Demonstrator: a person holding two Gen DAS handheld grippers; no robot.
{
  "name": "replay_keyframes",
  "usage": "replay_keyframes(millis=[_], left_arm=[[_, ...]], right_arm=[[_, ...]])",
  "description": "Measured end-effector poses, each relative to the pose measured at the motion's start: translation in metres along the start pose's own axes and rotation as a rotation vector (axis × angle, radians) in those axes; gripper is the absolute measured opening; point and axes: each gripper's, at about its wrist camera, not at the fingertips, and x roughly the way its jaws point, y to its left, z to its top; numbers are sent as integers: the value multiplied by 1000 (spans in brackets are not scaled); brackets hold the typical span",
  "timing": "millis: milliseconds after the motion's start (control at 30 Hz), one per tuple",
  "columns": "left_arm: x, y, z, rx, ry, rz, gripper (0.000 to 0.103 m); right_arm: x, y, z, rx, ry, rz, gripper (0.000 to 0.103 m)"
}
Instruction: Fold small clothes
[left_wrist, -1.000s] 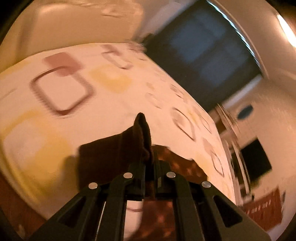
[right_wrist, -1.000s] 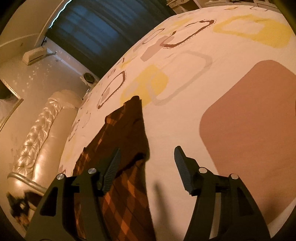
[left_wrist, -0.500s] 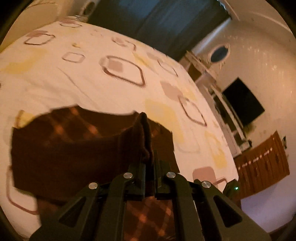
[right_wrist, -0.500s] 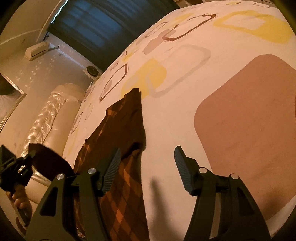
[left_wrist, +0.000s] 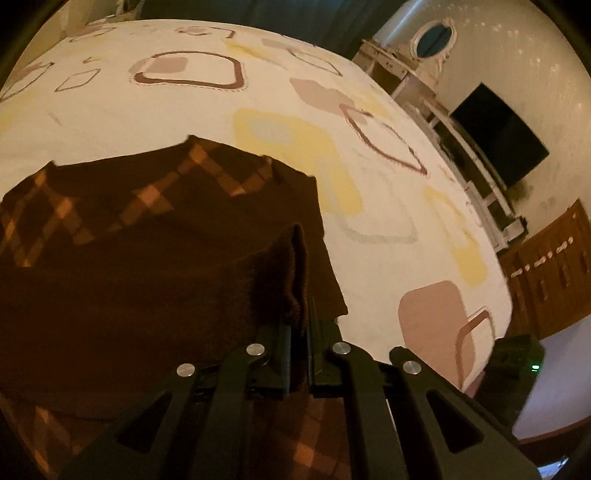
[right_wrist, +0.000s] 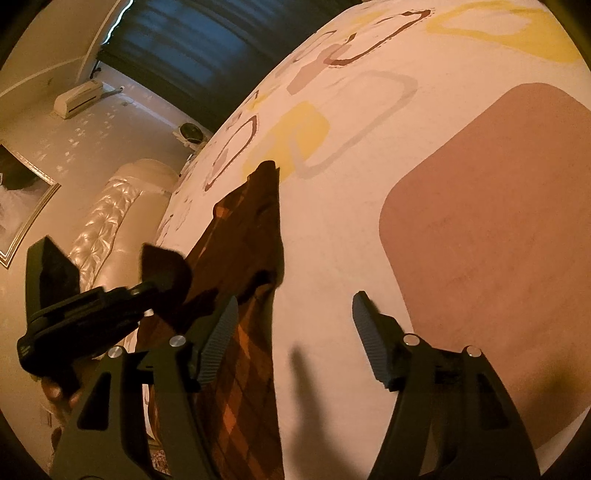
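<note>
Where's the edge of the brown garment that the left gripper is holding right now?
Left wrist view: the brown garment edge is pinched in the left gripper, lifted over the rest lying on the patterned bedspread.

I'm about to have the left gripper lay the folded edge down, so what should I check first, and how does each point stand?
1. Left gripper clamped on the brown plaid garment: ok, an edge of the cloth stands pinched between its closed jaws.
2. Right gripper free of the cloth: ok, jaws open with nothing between them; they have just been opening wider.
3. Lifted part carried over the rest of the garment: ok, it hangs above the plaid.
4. Bedspread beside the garment free of clutter: ok.
5. Edges aligned under the fold: cannot tell, the raised cloth hides them.
</note>
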Motion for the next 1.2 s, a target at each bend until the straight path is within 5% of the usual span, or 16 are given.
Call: replay_keyframes(millis=[267, 367, 433, 567, 667, 867, 1067, 1200], left_arm=[[38, -11, -7, 75, 31, 81, 7], [40, -9, -11, 83, 31, 74, 25], [32, -7, -16, 88, 8, 52, 50], [-12, 11, -31, 84, -96, 25, 59], [-52, 53, -46, 27, -181, 48, 65], [-111, 179, -78, -115, -271, 287, 65], [-132, 250, -95, -277, -291, 364, 65], [-125, 271, -102, -354, -268, 318, 69]], right_arm=[[-1, -2, -2, -7, 0, 10, 65], [-1, -2, -2, -6, 2, 9, 65], [-1, -2, -2, -1, -2, 10, 65], [-7, 10, 3, -9, -5, 43, 64], [-7, 30, 7, -64, 0, 76, 63], [24, 57, 14, -110, 50, 83, 57], [65, 66, 16, -100, 115, 5, 52], [85, 70, 9, -119, 148, -66, 43]])
